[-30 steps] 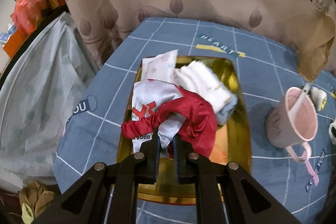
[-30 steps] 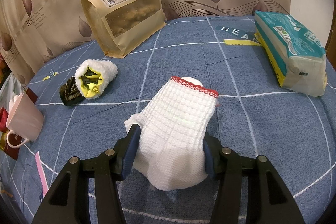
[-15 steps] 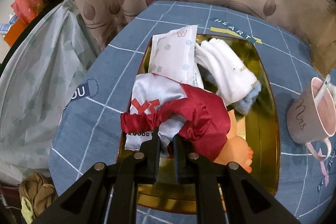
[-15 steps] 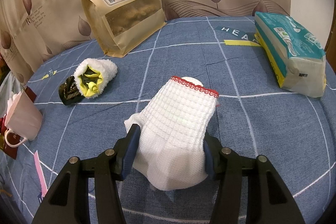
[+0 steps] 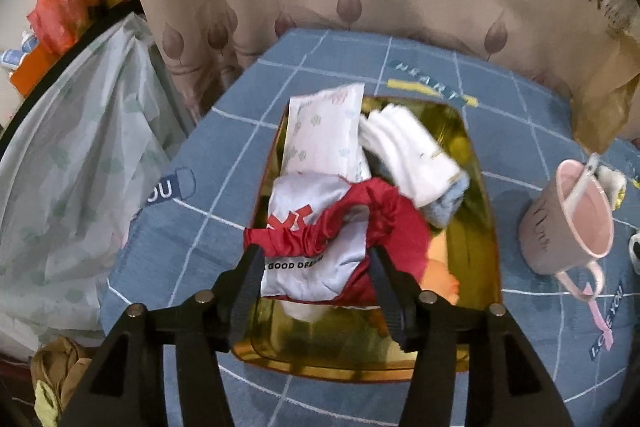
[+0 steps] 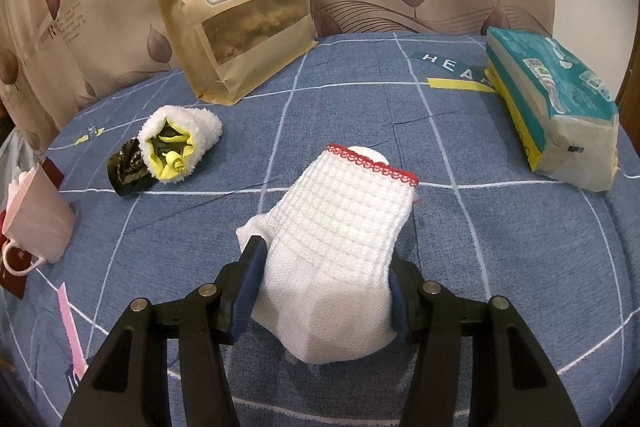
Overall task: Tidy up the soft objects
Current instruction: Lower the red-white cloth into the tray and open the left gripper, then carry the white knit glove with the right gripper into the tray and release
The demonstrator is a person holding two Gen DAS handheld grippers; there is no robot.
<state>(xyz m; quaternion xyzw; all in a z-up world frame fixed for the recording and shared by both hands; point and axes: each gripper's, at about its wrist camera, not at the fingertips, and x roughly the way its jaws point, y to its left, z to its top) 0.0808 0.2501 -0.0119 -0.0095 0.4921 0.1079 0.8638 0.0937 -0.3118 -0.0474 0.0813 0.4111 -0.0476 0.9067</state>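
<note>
In the left wrist view a red and white satin cloth (image 5: 320, 227) lies on the pile in the gold tray (image 5: 476, 267). My left gripper (image 5: 316, 255) hangs over it with its jaws opening wide, one on each side of the cloth, pads off it. Under and behind the cloth are a floral packet (image 5: 324, 131), a white sock (image 5: 408, 151) and a blue fluffy piece (image 5: 448, 203). In the right wrist view my right gripper (image 6: 324, 255) is shut on a white knitted cloth with red trim (image 6: 340, 219), whose far end rests on the blue sheet.
A pink mug (image 5: 568, 223) stands right of the tray. On the sheet lie a fluffy white pouch with yellow lining (image 6: 180, 139), a tall snack bag (image 6: 236, 7) and a tissue pack (image 6: 556, 107). A plastic-covered heap (image 5: 72, 167) borders the left edge.
My left gripper's jaws have swung apart and let go of the red and white cloth, which now lies in the tray. The right gripper and its knitted cloth have not moved.
</note>
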